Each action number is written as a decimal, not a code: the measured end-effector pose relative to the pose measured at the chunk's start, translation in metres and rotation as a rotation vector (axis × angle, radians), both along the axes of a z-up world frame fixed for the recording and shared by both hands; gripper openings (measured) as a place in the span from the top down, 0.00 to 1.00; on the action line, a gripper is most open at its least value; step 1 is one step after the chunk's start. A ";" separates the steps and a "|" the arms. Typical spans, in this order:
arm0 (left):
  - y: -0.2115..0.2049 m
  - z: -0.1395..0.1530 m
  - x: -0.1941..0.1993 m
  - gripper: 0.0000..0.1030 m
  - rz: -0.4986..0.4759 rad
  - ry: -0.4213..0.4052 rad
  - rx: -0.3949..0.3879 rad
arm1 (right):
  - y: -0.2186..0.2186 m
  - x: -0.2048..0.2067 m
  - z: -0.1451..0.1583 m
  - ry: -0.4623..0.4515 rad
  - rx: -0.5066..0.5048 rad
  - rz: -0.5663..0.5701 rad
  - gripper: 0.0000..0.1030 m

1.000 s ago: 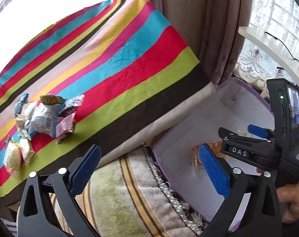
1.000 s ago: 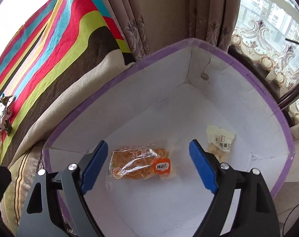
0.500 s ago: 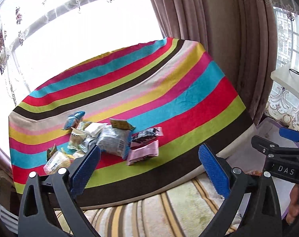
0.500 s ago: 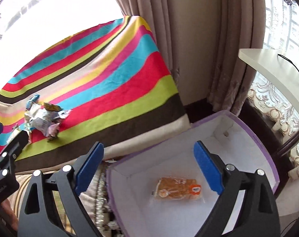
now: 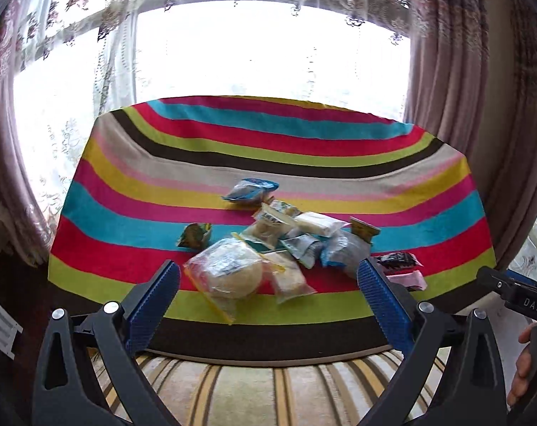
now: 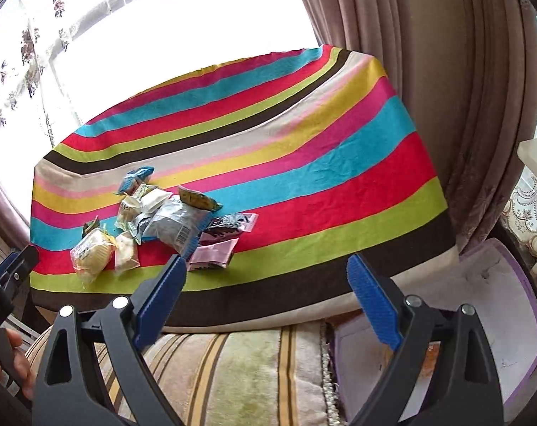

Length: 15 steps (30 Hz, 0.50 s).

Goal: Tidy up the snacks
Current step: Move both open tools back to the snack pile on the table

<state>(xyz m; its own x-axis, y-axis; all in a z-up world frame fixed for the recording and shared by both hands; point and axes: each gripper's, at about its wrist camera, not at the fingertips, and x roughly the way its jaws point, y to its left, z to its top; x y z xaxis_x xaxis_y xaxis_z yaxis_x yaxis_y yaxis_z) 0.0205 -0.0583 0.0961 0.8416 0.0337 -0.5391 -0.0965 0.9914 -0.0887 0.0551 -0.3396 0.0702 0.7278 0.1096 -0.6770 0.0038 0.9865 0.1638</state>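
Observation:
A pile of several wrapped snacks (image 5: 289, 245) lies on the striped tablecloth (image 5: 268, 135). Nearest is a clear bag with a round bun (image 5: 225, 273). A blue packet (image 5: 250, 190) lies at the back, and a dark packet (image 5: 398, 259) and a pink one (image 5: 412, 280) at the right. My left gripper (image 5: 268, 298) hangs open just short of the pile, empty. My right gripper (image 6: 266, 298) is also open and empty, to the right of the pile (image 6: 162, 220). The white box with a purple rim (image 6: 481, 291) sits low at the right, an orange-wrapped snack (image 6: 429, 355) partly hidden inside.
A striped cushion (image 6: 250, 365) lies between me and the table's front edge. Brown curtains (image 6: 428, 71) hang at the right of a bright window. A white ledge (image 6: 534, 156) juts in at the far right. A hand (image 5: 525, 372) holds the other gripper's handle.
Both views have swung away from the white box to the table. The left gripper has moved over in front of the snack pile. The right gripper has risen out of the box, still open.

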 end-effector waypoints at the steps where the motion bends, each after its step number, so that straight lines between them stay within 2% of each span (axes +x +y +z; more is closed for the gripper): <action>1: 0.011 -0.002 0.003 0.06 0.025 0.004 -0.018 | 0.006 0.005 -0.004 0.016 0.002 0.010 0.11; 10: 0.093 -0.019 0.027 0.07 0.185 0.039 -0.142 | 0.028 0.038 -0.035 0.135 0.040 0.048 0.11; 15: 0.115 -0.032 0.057 0.07 0.210 0.069 -0.173 | 0.041 0.057 -0.047 0.171 0.047 0.060 0.11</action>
